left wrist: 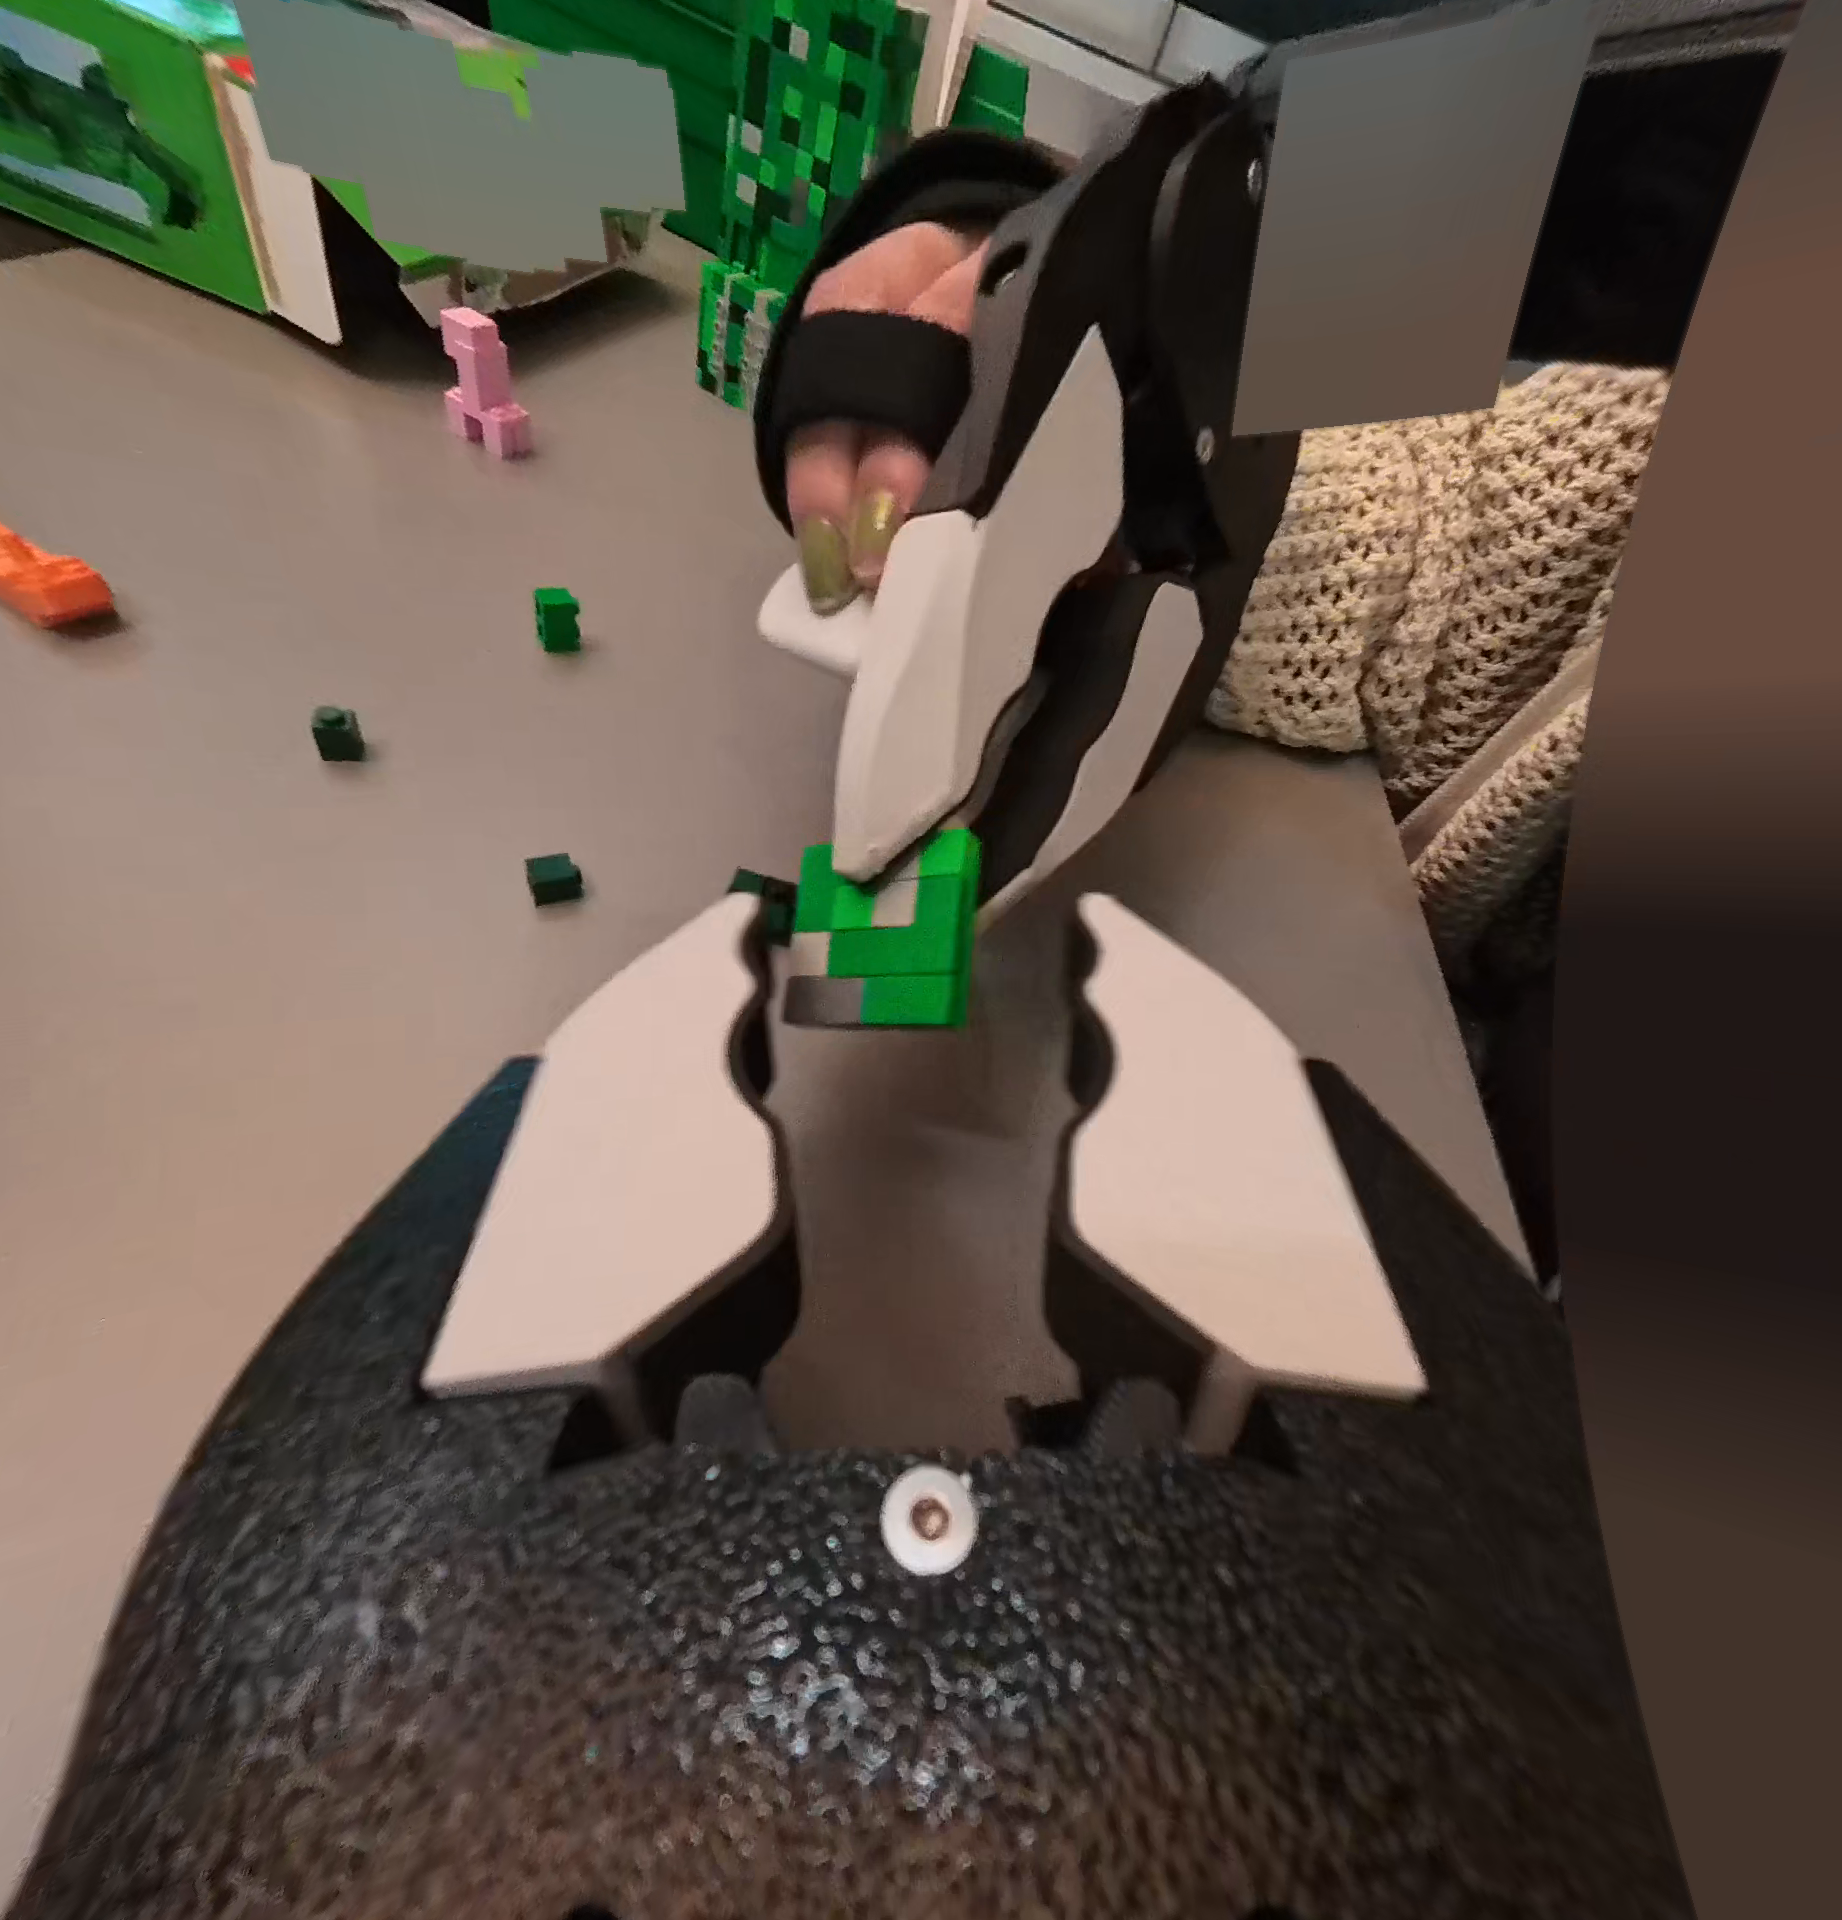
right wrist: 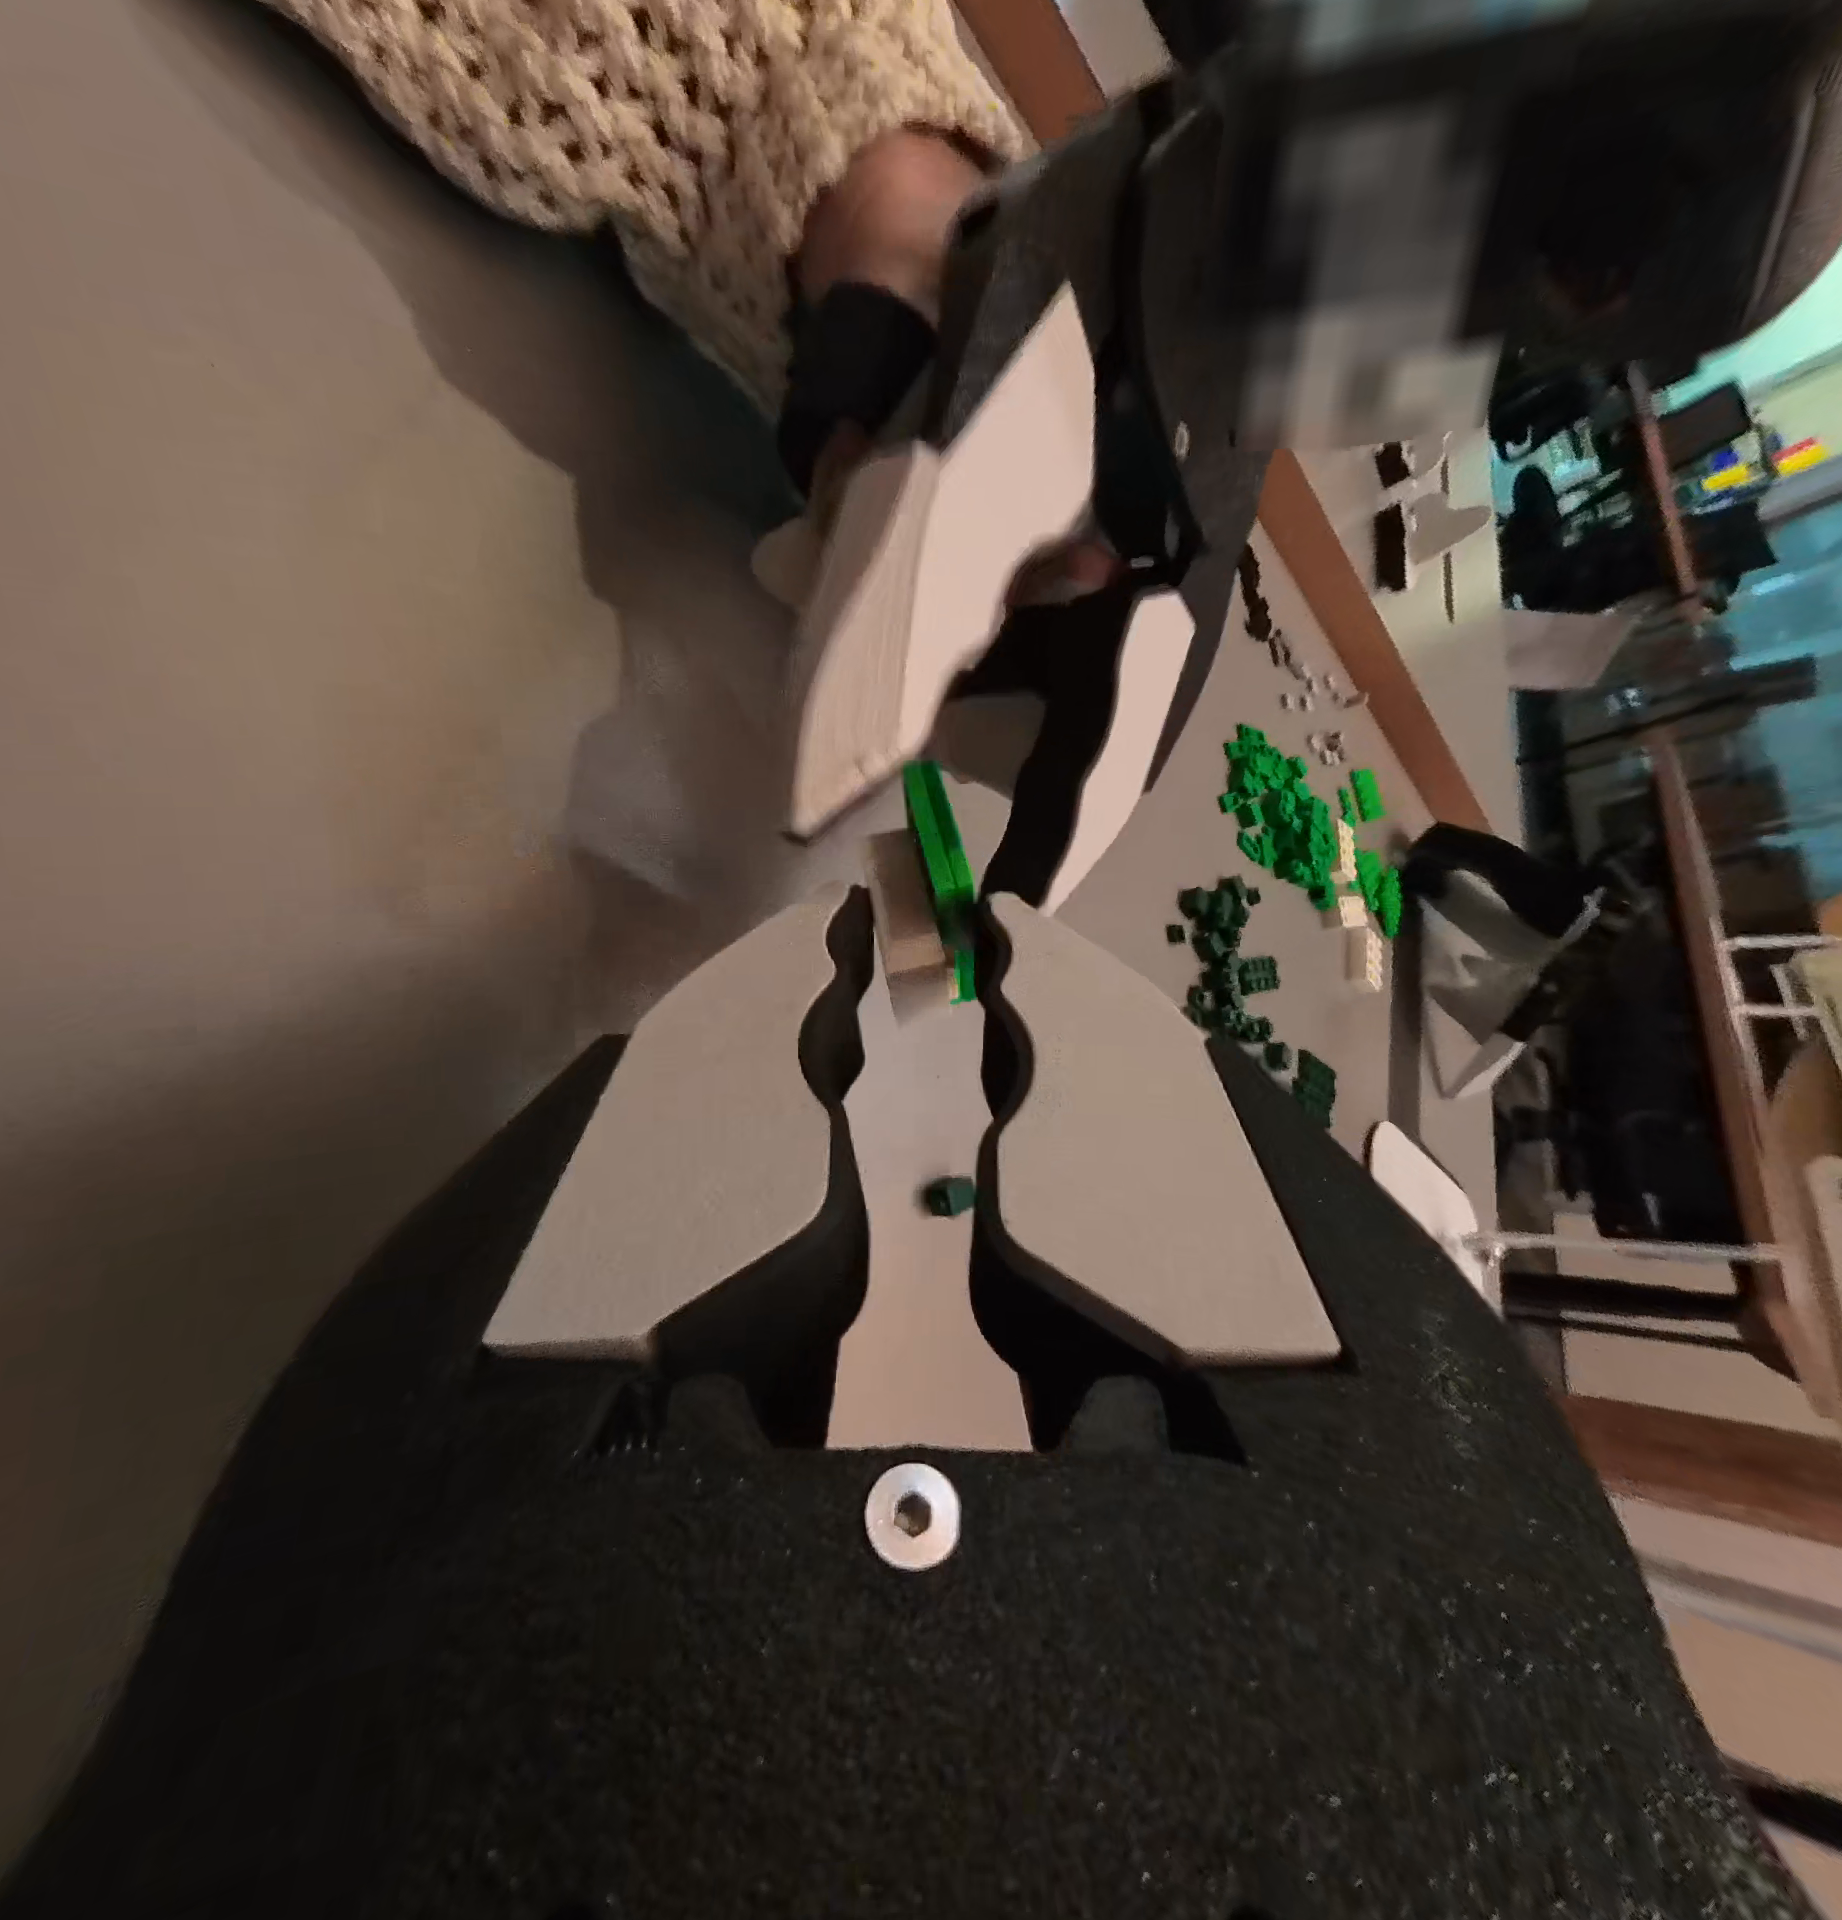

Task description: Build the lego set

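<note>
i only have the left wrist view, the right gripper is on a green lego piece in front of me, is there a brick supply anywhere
Observer: Yes. The right wrist view shows a heap of bright green bricks on the table, out of your frame.
Operator: any other colours there
Observer: A cluster of dark green bricks lies beside that heap, with a few white bricks next to them.
Operator: how is the right gripper holding the piece
Observer: From its own camera, the right gripper is shut on the green lego piece, seen edge-on as thin stacked plates with a grey block on one face.
</note>
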### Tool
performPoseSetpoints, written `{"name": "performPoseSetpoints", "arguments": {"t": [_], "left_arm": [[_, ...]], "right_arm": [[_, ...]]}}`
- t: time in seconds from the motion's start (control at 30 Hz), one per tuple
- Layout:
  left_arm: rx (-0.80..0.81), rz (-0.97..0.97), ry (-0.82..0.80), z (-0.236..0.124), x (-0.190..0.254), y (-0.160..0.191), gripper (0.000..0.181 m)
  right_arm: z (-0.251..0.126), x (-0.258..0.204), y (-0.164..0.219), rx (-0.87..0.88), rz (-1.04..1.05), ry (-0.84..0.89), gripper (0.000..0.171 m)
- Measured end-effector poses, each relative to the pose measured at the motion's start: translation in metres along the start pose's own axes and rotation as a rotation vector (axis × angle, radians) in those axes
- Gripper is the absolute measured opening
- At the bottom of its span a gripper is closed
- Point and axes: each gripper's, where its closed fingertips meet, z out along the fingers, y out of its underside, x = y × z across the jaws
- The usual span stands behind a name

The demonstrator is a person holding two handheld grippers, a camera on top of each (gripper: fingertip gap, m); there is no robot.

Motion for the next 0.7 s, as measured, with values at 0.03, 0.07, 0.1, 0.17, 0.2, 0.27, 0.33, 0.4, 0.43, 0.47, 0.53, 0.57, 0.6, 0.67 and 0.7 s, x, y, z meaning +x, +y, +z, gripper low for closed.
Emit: {"name": "performPoseSetpoints", "arguments": {"t": [0.03,0.07,0.1,0.17,0.2,0.27,0.33,0.4,0.43,0.47,0.53,0.57,0.6,0.67,0.7], "left_arm": [[0.008,0.021,-0.030,0.000,-0.003,-0.002,0.066],[0.002,0.072,-0.081,-0.001,-0.007,-0.003,0.070],[-0.014,0.159,-0.155,-0.003,-0.013,-0.004,0.070],[-0.061,0.379,-0.332,-0.009,-0.024,-0.006,0.060],[-0.085,0.480,-0.392,-0.010,-0.026,-0.007,0.053],[-0.143,0.621,-0.460,-0.008,-0.026,-0.006,0.041],[-0.195,0.701,-0.497,-0.004,-0.026,-0.003,0.034],[-0.211,0.739,-0.516,-0.002,-0.026,-0.003,0.026],[-0.214,0.742,-0.526,-0.001,-0.027,-0.003,0.023],[-0.214,0.738,-0.527,-0.001,-0.027,-0.003,0.023],[-0.212,0.725,-0.524,-0.001,-0.028,-0.003,0.022],[-0.217,0.727,-0.527,-0.001,-0.029,-0.002,0.022],[-0.223,0.735,-0.534,-0.002,-0.030,-0.002,0.020],[-0.233,0.759,-0.550,-0.002,-0.030,-0.002,0.019],[-0.234,0.767,-0.555,-0.003,-0.030,-0.003,0.018]], "right_arm": [[0.001,0.002,0.005,-0.030,0.016,0.008,0.018],[0.001,0.006,0.011,-0.053,0.037,0.023,0.018],[0.001,0.007,0.014,-0.063,0.058,0.021,0.018],[0.000,0.011,0.017,-0.061,0.111,0.027,0.018],[0.000,0.012,0.018,-0.063,0.138,0.024,0.018],[0.000,0.013,0.018,-0.056,0.178,0.019,0.018],[0.000,0.014,0.018,-0.048,0.199,0.016,0.018],[0.000,0.014,0.018,-0.045,0.207,0.013,0.018],[0.000,0.013,0.018,-0.045,0.210,0.008,0.018],[0.000,0.013,0.018,-0.045,0.212,0.007,0.018],[0.000,0.013,0.017,-0.039,0.219,0.004,0.018],[0.000,0.013,0.016,-0.032,0.225,0.000,0.018],[0.000,0.012,0.016,-0.031,0.230,-0.006,0.018],[0.001,0.012,0.016,-0.029,0.231,-0.004,0.018],[0.001,0.013,0.016,-0.023,0.227,0.003,0.018]]}}
